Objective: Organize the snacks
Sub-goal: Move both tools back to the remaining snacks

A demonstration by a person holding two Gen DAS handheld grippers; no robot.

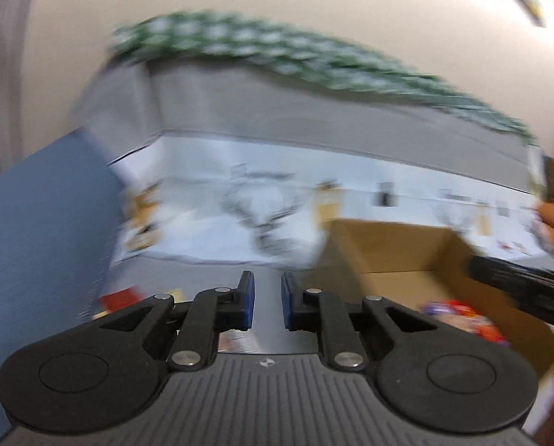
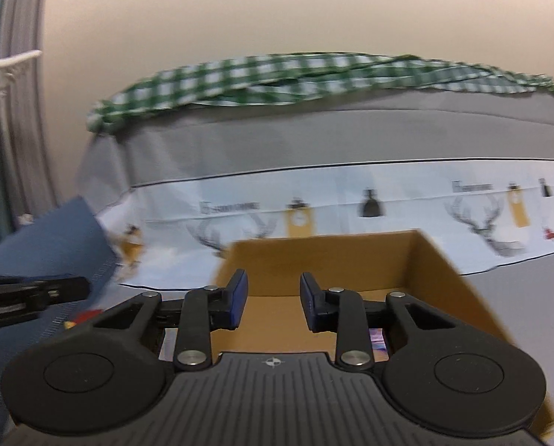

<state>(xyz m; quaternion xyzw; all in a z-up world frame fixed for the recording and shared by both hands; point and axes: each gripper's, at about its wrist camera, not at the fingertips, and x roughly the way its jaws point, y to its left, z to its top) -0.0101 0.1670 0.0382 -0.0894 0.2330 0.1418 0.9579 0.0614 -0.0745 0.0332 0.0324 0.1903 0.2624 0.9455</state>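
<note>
Left gripper [image 1: 268, 304]: held low over the grey table surface [image 1: 267, 338]; a narrow gap is kept between the blue pads, and nothing is pinched.
Right gripper [image 2: 273, 299]: held above the cardboard box [image 2: 436, 271]; the pads are spread wide and nothing is carried.
Snacks: colourful packets [image 1: 462, 316] are seen lying on the box floor at the right of the left view; a red item [image 1: 119, 299] is seen on the table to the left, outside the box. Neither can be identified through the blur.
Surroundings: a deer-print cloth [image 2: 351, 193] and a green checked cloth [image 2: 277, 74] are seen behind the box; a blue panel [image 1: 42, 230] stands at the left.
Risk, judged: the left view is heavily smeared, so fast motion is suggested; the box wall could be struck or the box shoved.
Risk, judged: the grippers are close together, so a collision could be caused by crossing paths.
Risk, judged: a thin packet could be missed or dragged if the pads are closed too high.
</note>
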